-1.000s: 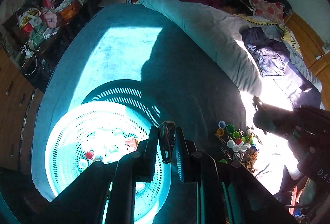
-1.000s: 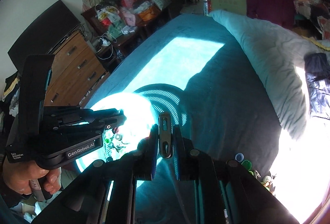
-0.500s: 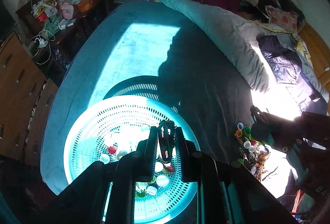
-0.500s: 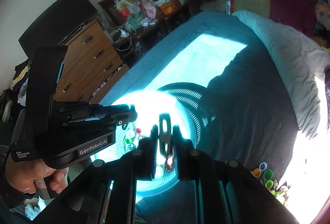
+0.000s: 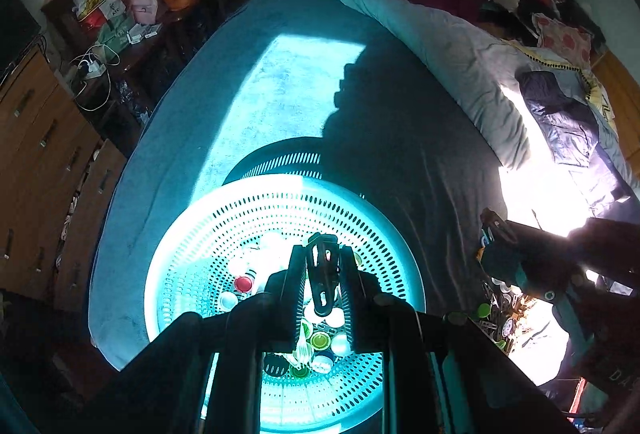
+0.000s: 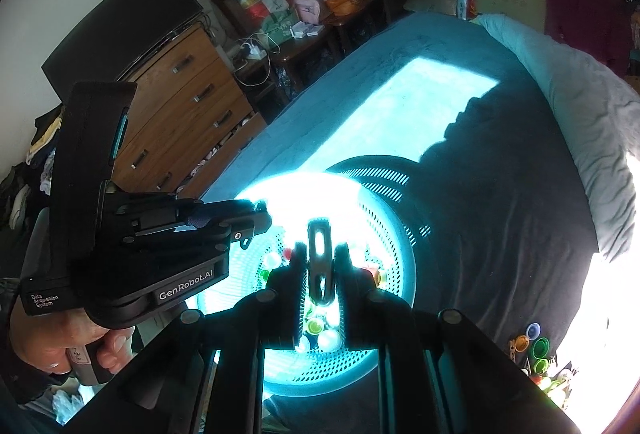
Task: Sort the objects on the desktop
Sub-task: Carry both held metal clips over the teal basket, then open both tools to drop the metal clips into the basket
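Note:
A round teal perforated basket [image 5: 200, 246] sits on the blue bed cover; it holds several bottle caps [image 5: 320, 340]. My left gripper [image 5: 322, 274] is shut on a black clip [image 5: 322, 270], held above the basket's middle. My right gripper [image 6: 320, 266] is shut on another black clip [image 6: 319, 258], also above the basket [image 6: 396, 234]. The left gripper's body [image 6: 160, 246] shows at the left of the right wrist view. A pile of loose caps and clips [image 5: 496, 314] lies on the bed to the right of the basket; it also shows in the right wrist view [image 6: 536, 350].
A grey duvet [image 5: 460, 62] lies along the right of the bed. A wooden drawer chest [image 6: 188, 106] and a cluttered side table [image 6: 280, 30] stand left of the bed. The right gripper's body [image 5: 560, 266] hangs over the pile.
Both grippers have moved left and forward with their clips, from beside the basket to over its middle. The basket now fills more of both views.

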`<state>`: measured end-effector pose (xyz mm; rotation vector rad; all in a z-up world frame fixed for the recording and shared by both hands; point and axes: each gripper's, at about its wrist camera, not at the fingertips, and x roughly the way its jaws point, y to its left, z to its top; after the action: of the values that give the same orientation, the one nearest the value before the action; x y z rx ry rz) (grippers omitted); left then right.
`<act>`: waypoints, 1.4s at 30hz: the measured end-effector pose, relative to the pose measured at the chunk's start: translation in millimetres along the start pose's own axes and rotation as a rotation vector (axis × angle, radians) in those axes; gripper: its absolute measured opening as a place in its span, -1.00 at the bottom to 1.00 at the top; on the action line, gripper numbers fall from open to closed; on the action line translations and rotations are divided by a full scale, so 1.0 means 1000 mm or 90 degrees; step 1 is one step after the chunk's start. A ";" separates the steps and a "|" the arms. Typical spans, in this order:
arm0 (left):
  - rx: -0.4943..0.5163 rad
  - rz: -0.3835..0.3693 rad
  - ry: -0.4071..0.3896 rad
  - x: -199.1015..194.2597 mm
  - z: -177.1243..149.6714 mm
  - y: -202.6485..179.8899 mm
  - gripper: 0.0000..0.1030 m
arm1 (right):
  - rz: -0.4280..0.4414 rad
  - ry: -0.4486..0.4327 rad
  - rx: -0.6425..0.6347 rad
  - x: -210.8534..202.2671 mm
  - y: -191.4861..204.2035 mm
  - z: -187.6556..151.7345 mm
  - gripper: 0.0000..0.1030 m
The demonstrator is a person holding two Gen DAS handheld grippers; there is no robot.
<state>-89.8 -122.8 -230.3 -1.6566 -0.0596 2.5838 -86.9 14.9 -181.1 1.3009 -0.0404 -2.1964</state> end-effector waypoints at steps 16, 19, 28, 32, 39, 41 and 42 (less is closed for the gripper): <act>-0.015 0.012 0.028 0.014 -0.006 0.016 -0.67 | 0.011 0.024 -0.002 0.022 0.009 0.004 -0.73; -0.014 0.010 0.031 0.016 -0.006 0.014 -0.67 | 0.011 0.026 0.000 0.024 0.008 0.004 -0.73; -0.014 0.009 0.038 0.021 -0.009 0.009 -0.67 | 0.009 0.028 0.005 0.024 0.004 0.003 -0.72; -0.015 0.010 0.039 0.020 -0.011 0.008 -0.67 | 0.008 0.029 0.009 0.024 0.005 0.001 -0.72; -0.015 0.009 0.044 0.022 -0.015 0.009 -0.67 | 0.008 0.030 0.011 0.026 0.008 -0.002 -0.72; -0.014 0.013 0.057 0.026 -0.018 0.009 -0.63 | 0.009 0.032 0.014 0.028 0.008 -0.004 -0.64; -0.014 0.014 0.070 0.031 -0.019 0.009 -0.44 | 0.008 0.037 0.016 0.030 0.008 -0.004 -0.53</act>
<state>-85.3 -129.4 -267.2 -1.8141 -0.0633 2.5108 -90.1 -5.4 -204.5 1.3738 -0.0540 -2.1537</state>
